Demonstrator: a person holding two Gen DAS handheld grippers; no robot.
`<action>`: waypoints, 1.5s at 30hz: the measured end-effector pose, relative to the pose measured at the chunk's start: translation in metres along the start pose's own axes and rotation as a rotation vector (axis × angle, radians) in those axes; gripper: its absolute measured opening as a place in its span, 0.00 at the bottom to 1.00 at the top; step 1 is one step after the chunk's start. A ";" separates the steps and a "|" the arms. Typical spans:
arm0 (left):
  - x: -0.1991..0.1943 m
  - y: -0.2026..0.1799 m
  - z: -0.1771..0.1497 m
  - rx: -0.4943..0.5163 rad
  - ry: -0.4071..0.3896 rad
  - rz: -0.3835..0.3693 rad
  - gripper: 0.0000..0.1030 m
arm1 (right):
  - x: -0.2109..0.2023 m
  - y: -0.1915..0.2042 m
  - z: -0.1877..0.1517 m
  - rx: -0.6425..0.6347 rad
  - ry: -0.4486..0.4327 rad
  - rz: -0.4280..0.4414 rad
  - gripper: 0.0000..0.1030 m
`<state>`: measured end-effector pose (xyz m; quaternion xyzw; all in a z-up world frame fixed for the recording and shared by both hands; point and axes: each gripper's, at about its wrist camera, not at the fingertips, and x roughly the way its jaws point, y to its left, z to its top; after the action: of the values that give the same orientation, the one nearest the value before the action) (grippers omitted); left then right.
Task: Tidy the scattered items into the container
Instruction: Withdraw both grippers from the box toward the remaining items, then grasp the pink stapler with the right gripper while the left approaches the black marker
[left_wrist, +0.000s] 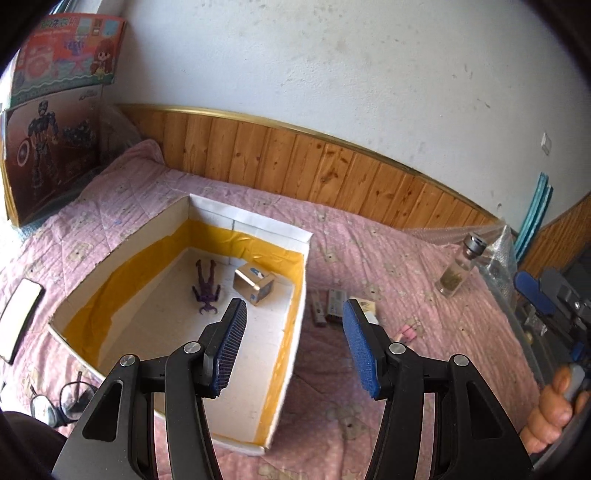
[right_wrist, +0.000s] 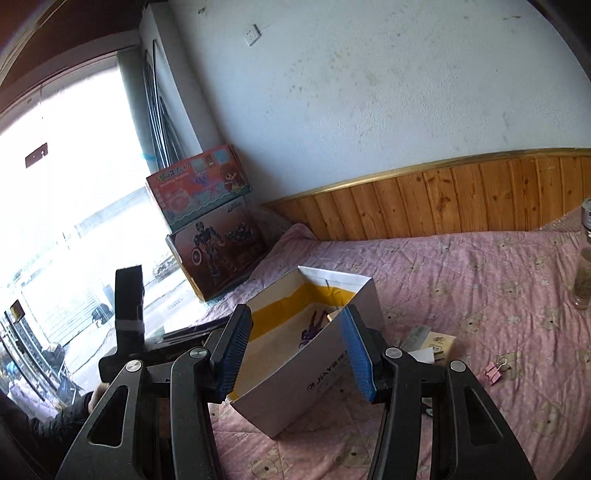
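A white cardboard box with yellow tape inside sits on the pink quilt; it also shows in the right wrist view. In it lie a purple figure and a small gold box. Just right of the box lie small packets and a pink binder clip; both show in the right wrist view, packets, clip. My left gripper is open and empty above the box's near right corner. My right gripper is open and empty, near the box.
A glass bottle with a metal cap stands on the quilt to the right. Toy boxes lean at the far left by the window. A phone and a cable lie left of the box. Wood panelling runs behind the bed.
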<state>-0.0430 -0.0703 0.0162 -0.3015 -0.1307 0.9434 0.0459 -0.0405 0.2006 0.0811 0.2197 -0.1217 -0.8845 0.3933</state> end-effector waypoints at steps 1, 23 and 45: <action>-0.001 -0.007 -0.002 0.011 0.007 -0.013 0.55 | -0.003 -0.004 0.003 0.013 -0.009 -0.014 0.50; 0.143 -0.108 -0.064 0.018 0.441 -0.201 0.55 | 0.039 -0.176 -0.070 0.493 0.341 -0.421 0.49; 0.168 -0.071 -0.086 -0.130 0.504 -0.180 0.55 | 0.088 -0.227 -0.130 0.776 0.363 -0.295 0.49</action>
<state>-0.1298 0.0444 -0.1252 -0.5164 -0.2018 0.8202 0.1412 -0.1759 0.2789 -0.1465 0.5174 -0.3408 -0.7671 0.1663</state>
